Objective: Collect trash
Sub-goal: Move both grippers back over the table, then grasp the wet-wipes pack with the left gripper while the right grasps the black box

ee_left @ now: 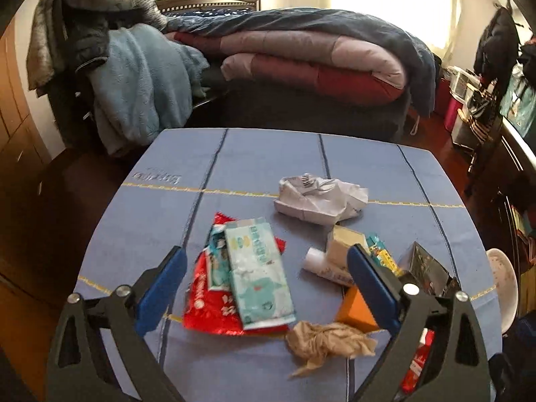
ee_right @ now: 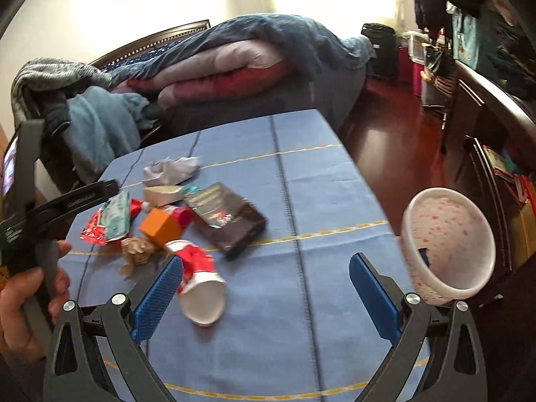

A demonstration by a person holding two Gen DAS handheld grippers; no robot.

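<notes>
Trash lies on a table under a blue cloth (ee_left: 268,157). My left gripper (ee_left: 267,249) hangs open above a teal wipes packet (ee_left: 258,274) that lies on a red wrapper (ee_left: 207,311); its pads touch nothing. Close by are crumpled brown paper (ee_left: 328,338), an orange box (ee_left: 355,308), a white tube (ee_left: 321,266) and crumpled white paper (ee_left: 318,197). My right gripper (ee_right: 265,259) is open over bare cloth. A crushed red and white paper cup (ee_right: 201,284) lies beside its left finger. A black box (ee_right: 227,221) rests farther back.
A white bin with a pink-speckled inside (ee_right: 449,231) stands off the table's right edge, with something dark blue in it. A hand (ee_right: 30,288) holds the other tool at the left. Beyond the table are a bed with folded quilts (ee_left: 301,53) and a clothes-draped chair (ee_left: 134,77).
</notes>
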